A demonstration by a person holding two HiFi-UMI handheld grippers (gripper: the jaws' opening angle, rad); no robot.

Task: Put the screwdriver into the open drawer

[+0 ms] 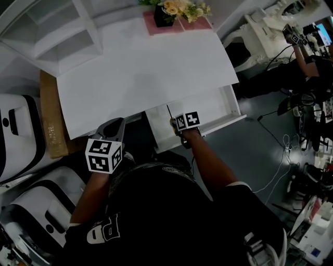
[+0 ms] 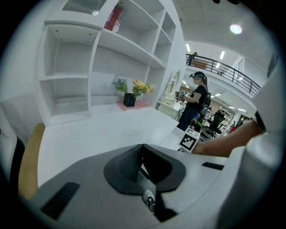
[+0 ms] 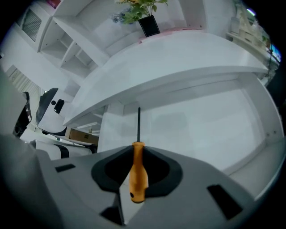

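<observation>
The screwdriver (image 3: 137, 172) has an orange handle and a thin dark shaft. My right gripper (image 3: 137, 150) is shut on the handle, and the shaft points ahead and down over the white floor of the open drawer (image 3: 201, 125). In the head view the right gripper (image 1: 174, 123) hangs over the left end of the drawer (image 1: 235, 111), which is pulled out from under the white desk (image 1: 145, 67); the screwdriver's shaft (image 1: 168, 111) shows as a dark line inside. My left gripper (image 1: 115, 124) hovers at the desk's front edge, left of the drawer; its jaws (image 2: 142, 146) meet with nothing between them.
A white shelf unit (image 1: 52, 31) stands at the desk's back left, and a flower pot on a pink mat (image 1: 174, 13) at the back. White machines (image 1: 15, 135) and a cardboard strip (image 1: 52, 119) lie to the left. Cables (image 1: 283, 145) cross the floor at right. A person (image 2: 196, 100) stands far off.
</observation>
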